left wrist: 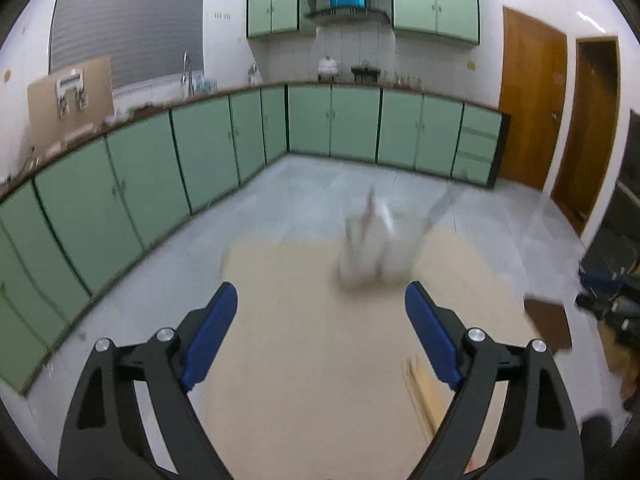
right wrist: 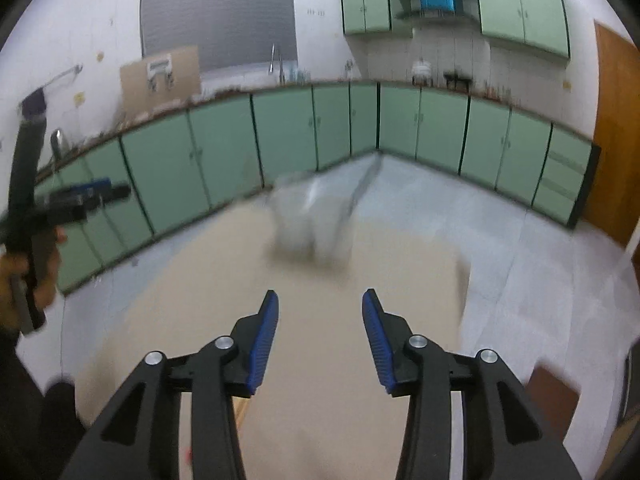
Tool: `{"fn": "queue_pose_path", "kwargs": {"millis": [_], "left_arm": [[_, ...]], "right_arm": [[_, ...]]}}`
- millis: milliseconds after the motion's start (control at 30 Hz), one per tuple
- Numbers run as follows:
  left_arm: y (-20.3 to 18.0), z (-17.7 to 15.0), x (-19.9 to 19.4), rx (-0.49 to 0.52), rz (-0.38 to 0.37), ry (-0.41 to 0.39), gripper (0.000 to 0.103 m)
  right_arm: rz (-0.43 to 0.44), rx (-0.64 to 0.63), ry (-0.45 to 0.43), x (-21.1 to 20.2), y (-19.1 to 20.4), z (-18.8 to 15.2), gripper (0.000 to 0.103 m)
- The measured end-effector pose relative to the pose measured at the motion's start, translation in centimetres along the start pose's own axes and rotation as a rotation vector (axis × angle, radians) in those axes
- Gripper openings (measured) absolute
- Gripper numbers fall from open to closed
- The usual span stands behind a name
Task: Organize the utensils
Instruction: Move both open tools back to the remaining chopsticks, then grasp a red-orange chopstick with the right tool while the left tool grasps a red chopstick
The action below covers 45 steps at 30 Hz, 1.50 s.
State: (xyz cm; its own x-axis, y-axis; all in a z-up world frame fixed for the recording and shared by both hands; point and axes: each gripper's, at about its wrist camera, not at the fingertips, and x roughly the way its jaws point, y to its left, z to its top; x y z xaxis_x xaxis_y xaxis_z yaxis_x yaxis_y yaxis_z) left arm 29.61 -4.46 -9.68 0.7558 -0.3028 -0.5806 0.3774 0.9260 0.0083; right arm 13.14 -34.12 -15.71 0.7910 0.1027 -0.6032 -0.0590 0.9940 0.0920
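Utensils: blurred whitish holder (left wrist: 368,248) with handles sticking up, on beige worktop (left wrist: 300,360) | left gripper (left wrist: 320,304) jaws spread wide, empty | right gripper (right wrist: 320,308) jaws partly spread, empty | holder ahead of both, well apart; neither clearly nearer.

Left wrist: above the tabletop (left wrist: 304,360), facing the cabinets (left wrist: 352,120) across it.
Right wrist: likewise, slightly rightward.
Shared: tabletop, blurred holder (left wrist: 368,252), cabinets.
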Motion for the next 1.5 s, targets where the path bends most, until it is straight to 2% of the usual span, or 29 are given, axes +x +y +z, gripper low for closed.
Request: {"fn": "queue_pose_path", "kwargs": {"millis": [133, 167, 233, 333, 400, 500, 600, 667, 733, 800, 967, 1067, 1233, 1367, 1400, 1500], "left_arm": [[-0.7, -10.9, -2.1, -0.059, -0.002, 0.097, 0.083], [-0.8, -12.4, -2.4, -0.06, 0.001, 0.105, 0.083], [-2.1, -16.4, -3.2, -0.041, 0.015, 0.117, 0.083], [-2.9, -19.7, -3.6, -0.042, -0.006, 0.136, 0.083], [-2.6, -21.2, -3.7, -0.067, -0.006, 0.142, 0.083], [-2.0, -22.4, -3.5, -0.098, -0.002, 0.154, 0.083], [-2.1, -22.8, -3.4, -0.088, -0.004, 0.158, 0.081], [-2.5, -22.8, -3.2, -0.084, -0.016, 0.162, 0.079], [-3.4, -23.2, -2.6, -0.068, -0.042, 0.178, 0.073], [-4.8, -23.5, -1.9, -0.038, -0.069, 0.2, 0.068], [-8.5, -24.2, -0.3, 0.04, -0.119, 0.23, 0.068], [-9.9, -24.4, 0.9, 0.075, -0.117, 0.245, 0.068], [-10.8, -24.1, 1.6, 0.105, -0.101, 0.226, 0.068], [-9.9, -24.1, 1.7, 0.063, -0.054, 0.216, 0.05], [-9.5, -23.9, 1.7, 0.05, -0.044, 0.218, 0.049], [-9.3, -23.8, 1.6, 0.049, -0.077, 0.222, 0.047]], "right_arm": [[0.048, -0.002, 0.116, 1.3, 4.7, -11.6, 0.043], [0.056, -0.014, 0.136, 1.7, 5.9, -13.6, 0.043], [0.052, -0.056, 0.151, 2.4, 7.8, -16.1, 0.042], [0.055, -0.067, 0.17, 3.6, 9.1, -17.9, 0.042], [0.04, -0.098, 0.153, 4.1, 9.6, -18.0, 0.043], [0.033, -0.107, 0.136, 4.5, 9.5, -17.8, 0.043], [0.035, -0.09, 0.115, 5.1, 9.1, -17.6, 0.034], [0.025, -0.089, 0.106, 5.2, 8.6, -17.6, 0.017], [0.023, -0.053, 0.105, 5.2, 7.7, -17.6, 0.007], [0.008, -0.033, 0.103, 5.1, 6.9, -17.5, 0.007], [-0.015, 0.005, 0.097, 5.1, 5.0, -17.3, 0.007], [-0.018, 0.038, 0.098, 4.9, 4.0, -17.4, 0.007], [-0.01, 0.05, 0.097, 4.6, 3.5, -17.8, 0.007], [-0.014, 0.043, 0.095, 4.6, 3.6, -17.9, 0.007], [-0.013, 0.042, 0.095, 4.6, 3.6, -17.8, 0.007], [-0.005, 0.02, 0.089, 4.5, 4.1, -17.9, 0.013]]}}
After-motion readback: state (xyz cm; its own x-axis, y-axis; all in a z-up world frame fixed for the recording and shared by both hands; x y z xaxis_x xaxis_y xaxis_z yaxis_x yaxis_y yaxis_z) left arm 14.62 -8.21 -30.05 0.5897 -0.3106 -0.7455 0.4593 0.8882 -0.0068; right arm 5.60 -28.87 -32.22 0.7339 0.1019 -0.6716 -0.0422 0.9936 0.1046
